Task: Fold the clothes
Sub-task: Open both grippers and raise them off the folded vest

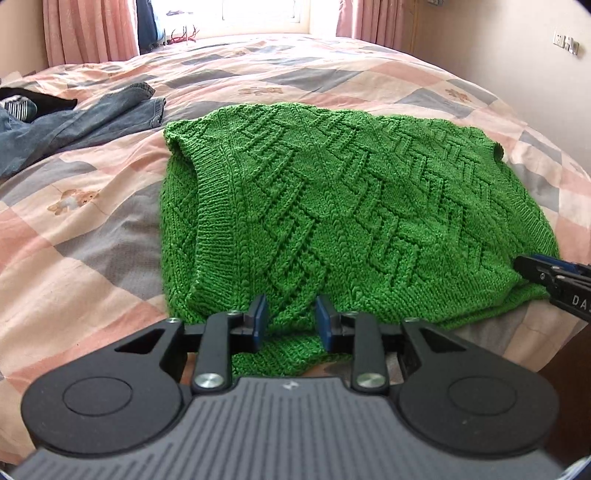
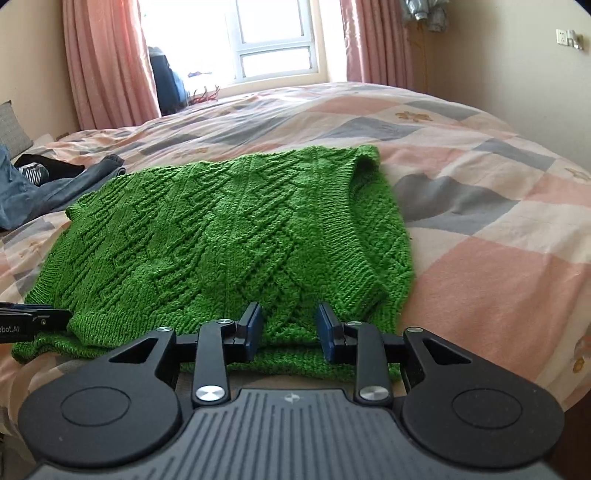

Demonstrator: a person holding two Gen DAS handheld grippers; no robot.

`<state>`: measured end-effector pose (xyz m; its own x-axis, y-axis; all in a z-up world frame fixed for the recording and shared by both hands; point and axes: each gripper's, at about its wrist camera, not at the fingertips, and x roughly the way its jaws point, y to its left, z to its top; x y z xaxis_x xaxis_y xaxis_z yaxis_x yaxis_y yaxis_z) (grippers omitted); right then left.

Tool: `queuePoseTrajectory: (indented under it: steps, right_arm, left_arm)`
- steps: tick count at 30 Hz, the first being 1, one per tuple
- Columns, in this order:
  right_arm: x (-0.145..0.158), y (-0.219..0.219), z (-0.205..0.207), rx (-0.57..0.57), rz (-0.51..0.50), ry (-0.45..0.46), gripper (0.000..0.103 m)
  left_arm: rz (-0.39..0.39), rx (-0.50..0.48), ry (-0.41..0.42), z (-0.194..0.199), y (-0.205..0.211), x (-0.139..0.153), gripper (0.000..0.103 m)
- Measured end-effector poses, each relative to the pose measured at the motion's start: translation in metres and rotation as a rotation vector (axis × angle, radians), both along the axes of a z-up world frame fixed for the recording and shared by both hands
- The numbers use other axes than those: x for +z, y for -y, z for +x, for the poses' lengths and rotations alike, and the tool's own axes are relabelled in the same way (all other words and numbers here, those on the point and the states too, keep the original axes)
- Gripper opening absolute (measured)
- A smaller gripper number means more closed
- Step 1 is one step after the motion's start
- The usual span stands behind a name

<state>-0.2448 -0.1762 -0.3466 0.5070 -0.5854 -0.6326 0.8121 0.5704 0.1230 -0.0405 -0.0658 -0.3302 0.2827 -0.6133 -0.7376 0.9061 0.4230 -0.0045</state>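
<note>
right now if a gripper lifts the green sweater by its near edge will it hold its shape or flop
The green sweater will probably flop: it is soft openwork knit, already rumpled and doubled over itself. It looks thick, so likely fairly heavy and prone to stretch. On the quilt it should drag more than slide.

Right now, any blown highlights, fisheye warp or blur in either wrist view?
Left wrist: window blown out, bed edges bowed by fisheye, sweater knit sharp. Right wrist: window also clipped to white, corners vignetted dark, sweater crisp, no motion blur.
</note>
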Motion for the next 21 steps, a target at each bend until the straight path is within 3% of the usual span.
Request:
queuePoseTrajectory:
  steps: [4,6,8,11,14,21]
  right_arm:
    - [0.002,-0.002,-0.003,-0.02,-0.003,0.006,0.029]
    - [0.007,-0.003,-0.004,-0.038,0.012,0.003,0.029]
    - [0.022,-0.007,-0.003,-0.074,0.018,-0.006,0.042]
    - [0.047,-0.02,-0.001,-0.107,-0.025,-0.034,0.064]
    - [0.065,-0.029,-0.002,-0.112,-0.042,-0.033,0.071]
    - [0.087,-0.048,-0.004,-0.115,-0.007,-0.001,0.081]
  left_arm:
    - [-0.001,0.007,0.004,-0.002,-0.004,0.005,0.027]
    - [0.011,0.015,0.017,-0.005,-0.008,0.014,0.033]
    - [0.022,0.029,0.037,-0.009,-0.014,0.025,0.054]
    - [0.002,0.034,0.046,-0.013,-0.025,0.041,0.057]
    - [-0.006,0.045,0.019,-0.013,-0.034,0.055,0.066]
    - [-0.011,0.04,0.017,-0.029,-0.057,0.079,0.076]
